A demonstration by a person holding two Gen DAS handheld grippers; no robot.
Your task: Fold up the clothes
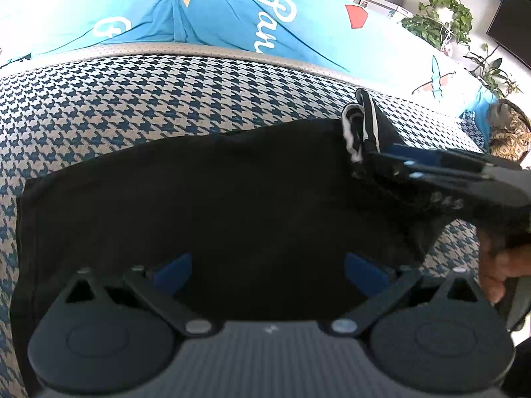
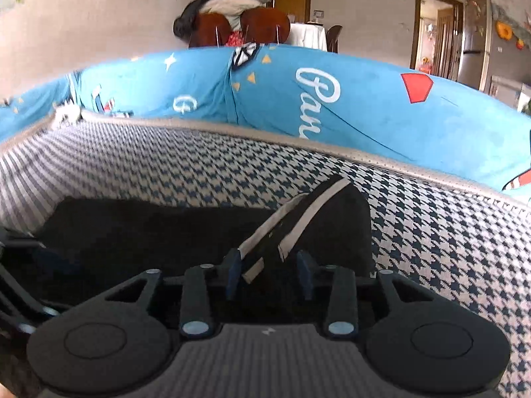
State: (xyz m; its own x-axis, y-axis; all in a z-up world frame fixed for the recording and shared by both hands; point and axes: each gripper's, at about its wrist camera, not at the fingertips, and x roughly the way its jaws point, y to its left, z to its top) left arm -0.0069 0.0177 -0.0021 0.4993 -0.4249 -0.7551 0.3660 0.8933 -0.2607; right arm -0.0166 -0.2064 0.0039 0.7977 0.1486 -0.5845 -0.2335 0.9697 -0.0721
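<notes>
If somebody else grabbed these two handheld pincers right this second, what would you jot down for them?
Right gripper: shut on the white-striped edge of the black garment, lifting that corner.
Left gripper: open, hovering over the garment's near edge, holding nothing.
The garment lies spread on the blue-and-white houndstooth cushion, in front of the turquoise printed cover.
Done: one corner picked up.
Left: probably carry the corner across, flatten, finish the folds.

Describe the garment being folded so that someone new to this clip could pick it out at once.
Start at the blue printed cover, then drop to the houndstooth cushion in front of it. The black garment lies flat there, one white-striped corner pinched up by the right gripper; nothing else there is plain black.
</notes>
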